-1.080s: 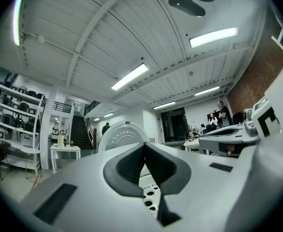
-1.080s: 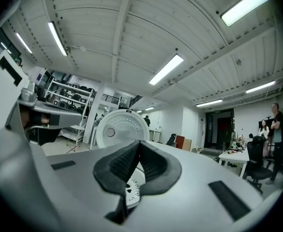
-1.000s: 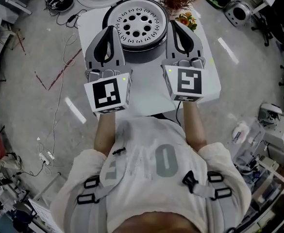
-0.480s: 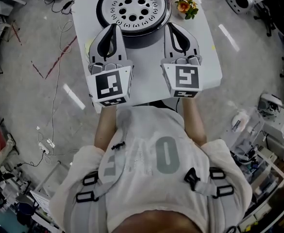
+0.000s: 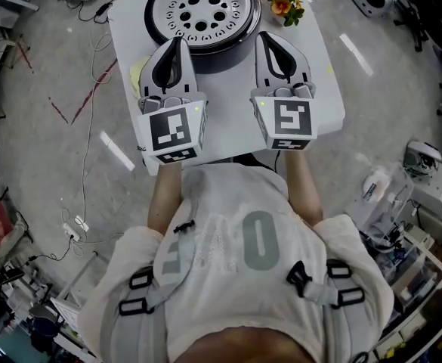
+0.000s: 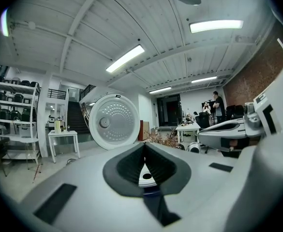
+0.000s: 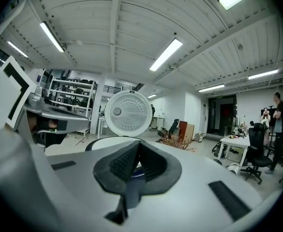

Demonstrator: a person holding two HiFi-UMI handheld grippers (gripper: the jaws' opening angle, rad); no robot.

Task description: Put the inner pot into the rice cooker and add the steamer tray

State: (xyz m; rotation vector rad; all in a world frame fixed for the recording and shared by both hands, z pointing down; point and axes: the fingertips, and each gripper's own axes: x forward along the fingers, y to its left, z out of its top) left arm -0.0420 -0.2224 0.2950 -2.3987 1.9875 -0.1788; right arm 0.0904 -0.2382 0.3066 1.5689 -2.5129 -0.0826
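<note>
Left gripper (image 5: 177, 44) and right gripper (image 5: 266, 38) both clamped shut, empty, over white square table (image 5: 232, 119). White perforated round steamer tray (image 5: 203, 7) looks seated in black round rice cooker (image 5: 222, 49).

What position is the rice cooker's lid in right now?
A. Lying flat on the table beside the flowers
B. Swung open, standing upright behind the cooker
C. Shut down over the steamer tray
B: the lid stands upright with its dimpled inner face showing, and the steamer tray lies uncovered.
</note>
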